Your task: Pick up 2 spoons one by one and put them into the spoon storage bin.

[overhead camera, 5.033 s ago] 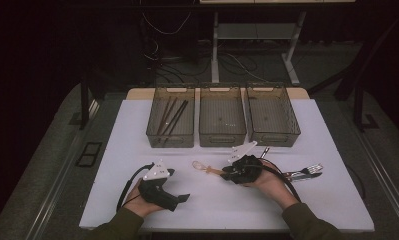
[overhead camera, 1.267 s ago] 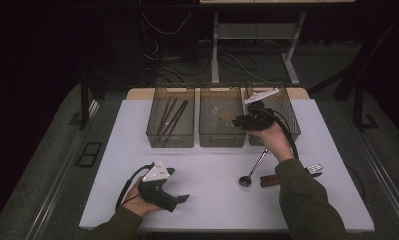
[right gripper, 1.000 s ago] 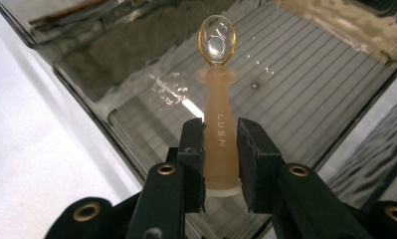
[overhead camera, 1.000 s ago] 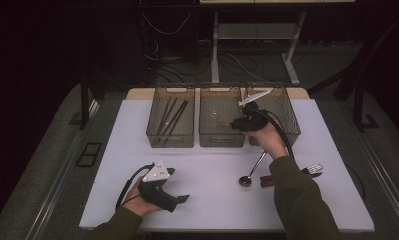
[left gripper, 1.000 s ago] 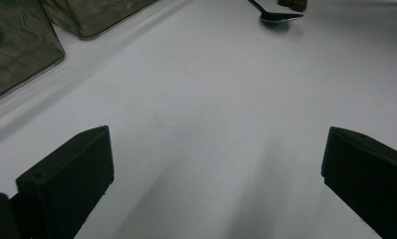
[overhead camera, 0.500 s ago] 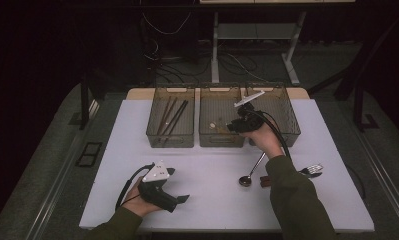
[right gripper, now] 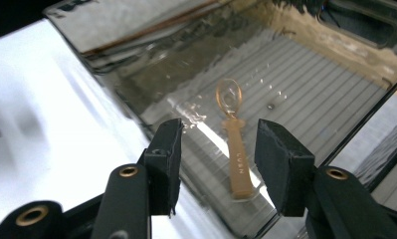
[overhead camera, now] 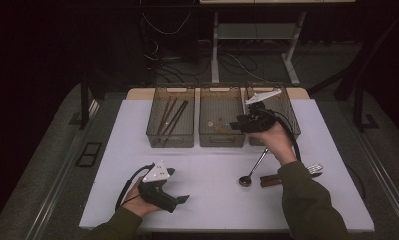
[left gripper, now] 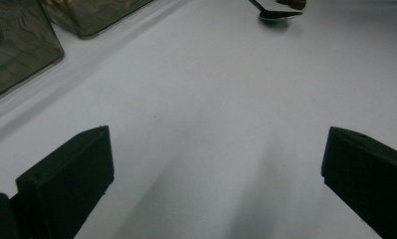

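A tan spoon lies flat on the floor of the middle clear bin; from above the same tan spoon rests near that bin's centre. My right gripper hovers over the bin's right side. Its jaws have just been opening and, in the right gripper view, the right gripper stands open above the spoon without touching it. My left gripper rests on the white table at the front left, and in its own view the left gripper is wide open with bare table between the jaws.
The left bin holds several dark sticks, and the right bin sits beside my right hand. A metal spoon, a brown-handled utensil and a small metal piece lie on the table at the right front.
My right gripper has shifted left over the middle bin, opened its jaws and let go of the tan spoon, which now lies in the bin. The left gripper has stayed still.
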{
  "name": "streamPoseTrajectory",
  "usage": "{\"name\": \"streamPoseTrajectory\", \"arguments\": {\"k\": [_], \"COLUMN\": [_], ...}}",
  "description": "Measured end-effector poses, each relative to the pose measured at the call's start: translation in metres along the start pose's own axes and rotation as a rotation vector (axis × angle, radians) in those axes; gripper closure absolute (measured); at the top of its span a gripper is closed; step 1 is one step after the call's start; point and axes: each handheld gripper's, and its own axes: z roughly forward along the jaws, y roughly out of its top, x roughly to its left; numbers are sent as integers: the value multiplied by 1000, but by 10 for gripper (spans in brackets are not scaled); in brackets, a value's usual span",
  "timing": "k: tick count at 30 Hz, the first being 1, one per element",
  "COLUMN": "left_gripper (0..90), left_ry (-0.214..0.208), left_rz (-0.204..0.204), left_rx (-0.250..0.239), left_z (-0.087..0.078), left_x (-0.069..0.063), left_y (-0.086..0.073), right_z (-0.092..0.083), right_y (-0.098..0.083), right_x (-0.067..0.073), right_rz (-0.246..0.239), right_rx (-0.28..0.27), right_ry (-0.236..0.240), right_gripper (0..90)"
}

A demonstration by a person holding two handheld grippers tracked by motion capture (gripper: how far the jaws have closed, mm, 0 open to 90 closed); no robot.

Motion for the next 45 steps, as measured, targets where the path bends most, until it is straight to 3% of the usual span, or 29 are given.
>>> {"name": "streamPoseTrajectory", "arguments": {"k": [16,25,36,45], "left_gripper": [0,0,0,0], "left_ry": [3,3,0,2], "left_rz": [3,7,17,18], "left_rx": [11,13,25,27], "left_z": [0,1,0,0], "left_x": [0,0,-1,-1], "left_y": [0,0,0,0], "right_z": [-28,-38,-48,-49], "right_y": [-45,-76,-112,-140], "right_x": [29,41,50,57], "right_rz": [-99,-135,-147,-139], "right_rx": [17,68,139,198], "right_ry": [93,121,117,143], "right_gripper": [880,897,898,897]}}
